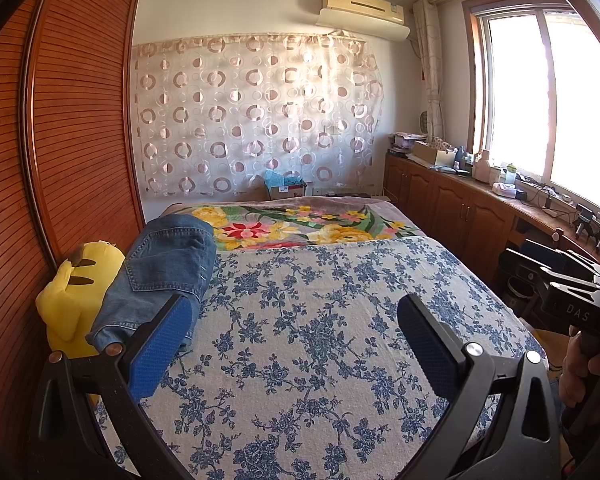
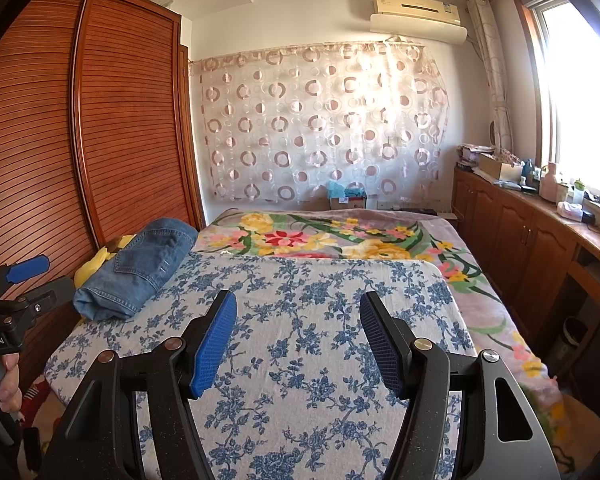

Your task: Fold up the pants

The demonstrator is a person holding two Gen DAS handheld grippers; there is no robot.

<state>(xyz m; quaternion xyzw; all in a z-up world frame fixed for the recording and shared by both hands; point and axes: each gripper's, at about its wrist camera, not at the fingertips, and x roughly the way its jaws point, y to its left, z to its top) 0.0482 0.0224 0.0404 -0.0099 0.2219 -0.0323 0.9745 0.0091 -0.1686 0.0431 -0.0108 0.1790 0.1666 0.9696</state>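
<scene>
Folded denim pants [image 1: 168, 268], rumpled rectangle

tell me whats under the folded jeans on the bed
The jeans rest partly on the blue floral sheet and partly on a yellow plush toy by the wardrobe. Most of the toy's middle is covered; anything else beneath is hidden.

Open blue-floral sheet [image 2: 320, 320] ahead — folded jeans [image 2: 136, 272] and wardrobe [image 2: 100, 120] leftward.

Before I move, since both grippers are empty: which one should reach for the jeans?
Left gripper, probably: the jeans lie at the bed's left edge, just past its left finger. The right gripper faces mid-bed, farther off.
</scene>
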